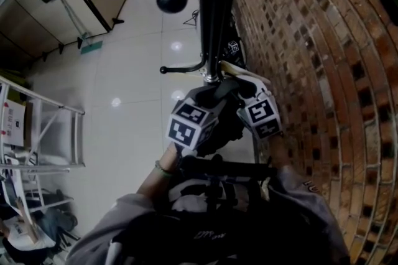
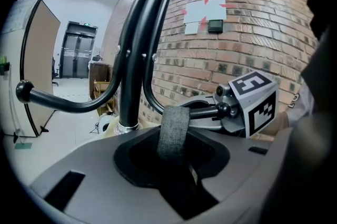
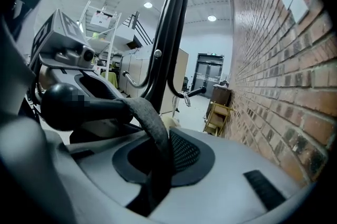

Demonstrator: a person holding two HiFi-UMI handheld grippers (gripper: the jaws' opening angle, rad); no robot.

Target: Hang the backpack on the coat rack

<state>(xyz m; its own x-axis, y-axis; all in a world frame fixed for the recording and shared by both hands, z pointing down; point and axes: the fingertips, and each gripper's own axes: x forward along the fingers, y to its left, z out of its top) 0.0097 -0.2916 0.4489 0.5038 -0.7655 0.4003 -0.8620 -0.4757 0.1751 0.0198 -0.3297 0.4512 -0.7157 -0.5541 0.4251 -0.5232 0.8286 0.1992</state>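
Backpack point(image 2: 89, 165): grey top panel with a black recess. It fills the lower half of both gripper views, so it sits right up against both tongs, just under their cameras. Carry loop point(image 2: 174, 131), grey webbing, rises from the recess and passes over a black peg point(image 3: 97, 107) of the coat rack point(image 1: 214, 15). The peg's ball end point(image 3: 59, 107) points back toward the person, between the two tongs.

Left gripper point(image 1: 198, 109): the loop runs down the middle of its view into the jaw line. Jaws closed on the webbing; the pads themselves are lost in the dark patch at the bottom edge.

Right gripper point(image 1: 252, 102): same arrangement. The webbing curves over the peg and down between the jaws, which are set narrow and clamped on it.

Head view: the two marker cubes sit side by side, close together, just in front of the rack's pole. The brick wall point(image 1: 311, 71) is close on the right and the pale tiled floor point(image 1: 130, 71) lies to the left. Each gripper view shows the other gripper's cube just beside the loop.

Whether the bag's weight rests on the peg cannot be told.
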